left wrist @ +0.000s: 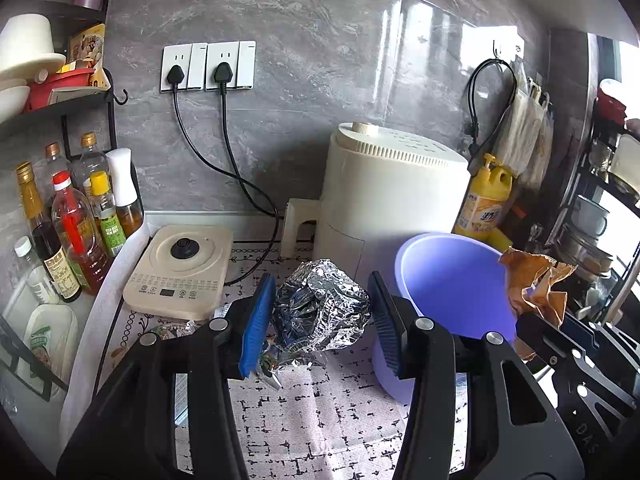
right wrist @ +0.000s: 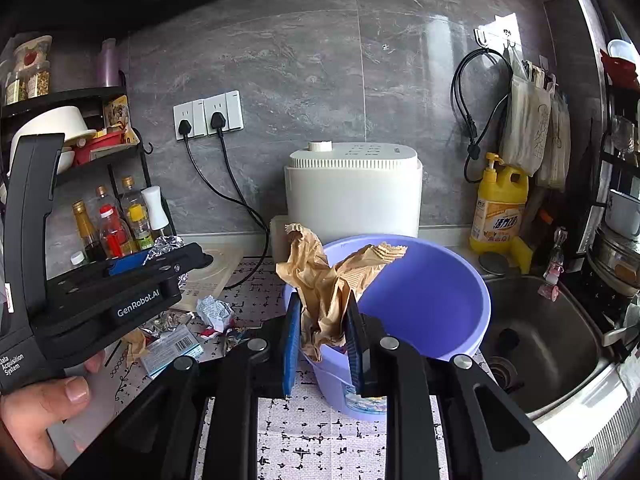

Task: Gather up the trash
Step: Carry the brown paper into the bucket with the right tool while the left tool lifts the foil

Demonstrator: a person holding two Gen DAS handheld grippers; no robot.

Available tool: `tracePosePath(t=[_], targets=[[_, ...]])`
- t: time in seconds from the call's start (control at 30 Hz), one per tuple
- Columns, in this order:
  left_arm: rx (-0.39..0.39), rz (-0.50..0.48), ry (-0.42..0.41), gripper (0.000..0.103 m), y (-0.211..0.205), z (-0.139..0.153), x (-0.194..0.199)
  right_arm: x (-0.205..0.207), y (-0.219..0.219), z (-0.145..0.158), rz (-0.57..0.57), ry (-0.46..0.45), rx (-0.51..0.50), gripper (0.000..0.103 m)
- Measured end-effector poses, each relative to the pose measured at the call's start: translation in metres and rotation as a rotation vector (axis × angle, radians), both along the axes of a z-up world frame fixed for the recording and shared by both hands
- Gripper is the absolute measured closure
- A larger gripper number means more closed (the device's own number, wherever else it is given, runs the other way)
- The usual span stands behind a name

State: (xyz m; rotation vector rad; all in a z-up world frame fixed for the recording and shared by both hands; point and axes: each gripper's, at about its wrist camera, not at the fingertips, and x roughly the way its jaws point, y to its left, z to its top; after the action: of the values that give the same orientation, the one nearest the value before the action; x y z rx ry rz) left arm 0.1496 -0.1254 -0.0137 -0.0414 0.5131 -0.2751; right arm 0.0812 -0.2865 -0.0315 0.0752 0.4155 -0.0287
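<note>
A crumpled ball of aluminium foil (left wrist: 324,304) hangs above the patterned mat, and my left gripper (left wrist: 320,280) is shut on it, blue pads pressing on both sides. In the right wrist view a bit of that foil (right wrist: 166,245) pokes out past the left gripper's black body. My right gripper (right wrist: 324,300) is shut on a crumpled brown paper bag (right wrist: 320,280), held over the near rim of a purple plastic bin (right wrist: 432,300). From the left wrist view, the purple bin (left wrist: 448,280) stands just right of the foil, and the brown paper (left wrist: 536,280) shows at its right edge.
Loose trash lies on the mat at left: a white crumpled wrapper (right wrist: 216,312), a barcoded packet (right wrist: 172,346), foil scraps. A cream appliance (right wrist: 352,196) stands behind the bin, a kettle base (left wrist: 180,268) and bottles (left wrist: 72,232) to the left, a steel sink (right wrist: 540,344) to the right.
</note>
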Motion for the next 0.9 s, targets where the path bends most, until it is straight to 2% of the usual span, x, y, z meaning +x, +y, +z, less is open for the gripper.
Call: tracePosePath(t=[0.1, 0.17, 0.2, 0.3, 0.5, 0.8, 0.87, 0.9], targets=[[-0.005, -0.021, 0.0, 0.055, -0.006, 0.0, 0.005, 0.006, -0.011, 0.001, -0.038, -0.003, 0.006, 0.078], [-0.006, -0.034, 0.0, 0.055, -0.01, 0.0, 0.008, 0.011, -0.019, 0.001, -0.057, -0.002, 0.011, 0.055], [-0.006, -0.041, 0.0, 0.055, -0.012, -0.001, 0.009, 0.012, -0.023, 0.001, -0.069, -0.005, 0.021, 0.049], [-0.009, -0.063, 0.003, 0.055, -0.019, -0.001, 0.014, 0.013, -0.033, 0.0, -0.097, 0.001, 0.05, 0.049], [-0.021, -0.119, 0.006, 0.055, -0.039, 0.0, 0.022, 0.0, -0.046, -0.004, -0.162, 0.007, 0.044, 0.049], [-0.032, -0.245, 0.021, 0.055, -0.084, -0.002, 0.023, -0.023, -0.08, -0.011, -0.293, 0.032, 0.068, 0.049], [-0.051, -0.316, 0.047, 0.054, -0.094, -0.004, 0.024, -0.029, -0.085, -0.012, -0.316, 0.034, 0.072, 0.049], [-0.042, -0.328, 0.051, 0.045, -0.098, -0.004, 0.024, -0.032, -0.087, -0.013, -0.326, 0.035, 0.073, 0.049]])
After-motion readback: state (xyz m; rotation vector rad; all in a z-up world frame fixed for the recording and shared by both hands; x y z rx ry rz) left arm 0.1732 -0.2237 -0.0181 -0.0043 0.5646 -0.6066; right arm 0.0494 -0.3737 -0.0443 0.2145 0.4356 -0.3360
